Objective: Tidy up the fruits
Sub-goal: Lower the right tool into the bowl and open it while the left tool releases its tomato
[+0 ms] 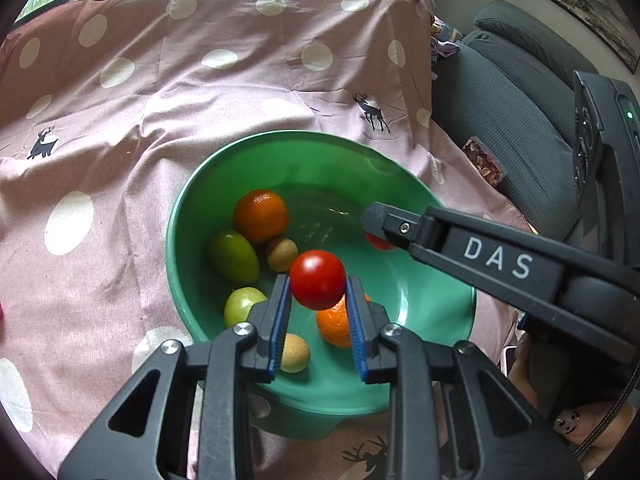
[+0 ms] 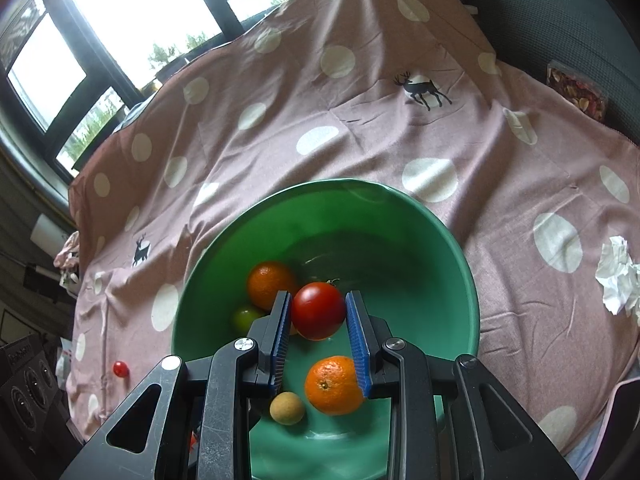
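Pinching a red tomato (image 1: 317, 279) between left fingers (image 1: 283, 312), right fingers (image 2: 283, 320) clamping another tomato (image 2: 318, 311), above green bowl (image 1: 280, 152)

This is a home, most likely a living room. A pink cloth (image 1: 224, 92) with white dots and deer covers the surface, with a grey upholstered chair (image 1: 516, 92) at the right, a framed picture (image 1: 592, 4) on the wall at upper right, and dark-framed windows (image 2: 92, 36) showing greenery at upper left.

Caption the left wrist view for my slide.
Left gripper holds a red tomato above a green bowl of fruit.
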